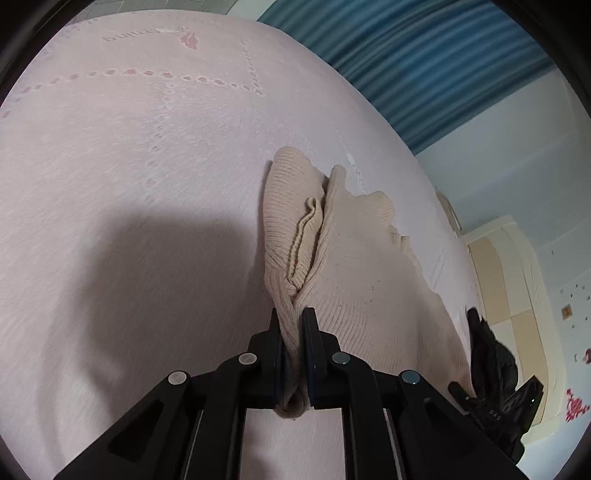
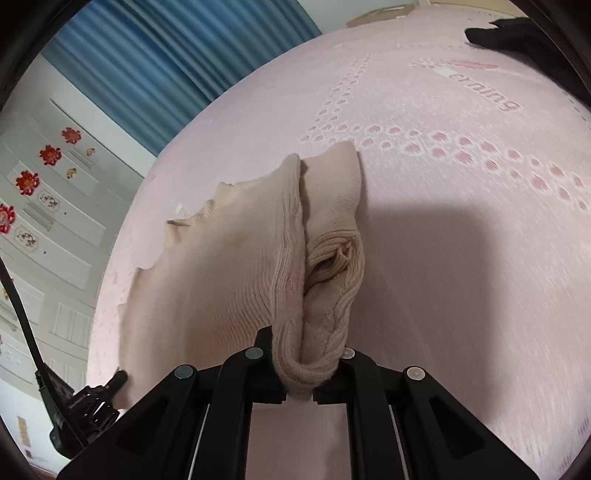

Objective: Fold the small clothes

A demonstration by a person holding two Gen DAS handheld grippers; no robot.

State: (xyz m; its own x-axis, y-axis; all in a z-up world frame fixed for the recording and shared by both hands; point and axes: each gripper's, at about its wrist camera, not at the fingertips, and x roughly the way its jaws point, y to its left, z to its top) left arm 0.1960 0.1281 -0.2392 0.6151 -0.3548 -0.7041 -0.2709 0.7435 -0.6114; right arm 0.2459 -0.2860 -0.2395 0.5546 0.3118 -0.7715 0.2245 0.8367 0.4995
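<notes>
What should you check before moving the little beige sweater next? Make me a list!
1. Left gripper pinching the beige knit sweater: ok.
2. Right gripper pinching it too: ok.
3. Sweater's far end resting on the pink bedspread: ok.
4. Sweater smooth between the grips: not ok, it bunches into folds.
5. Black item at the bed's far edge away from the sweater: ok.
6. Grip on all layers: cannot tell.

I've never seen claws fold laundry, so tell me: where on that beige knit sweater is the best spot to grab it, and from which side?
By its near edge, coming in low from the side facing the cameras. The beige knit sweater bunches into thick ribbed folds there, which the left claw and right claw each pinch, while its far ruffled edge lies on the pink bedspread.
</notes>
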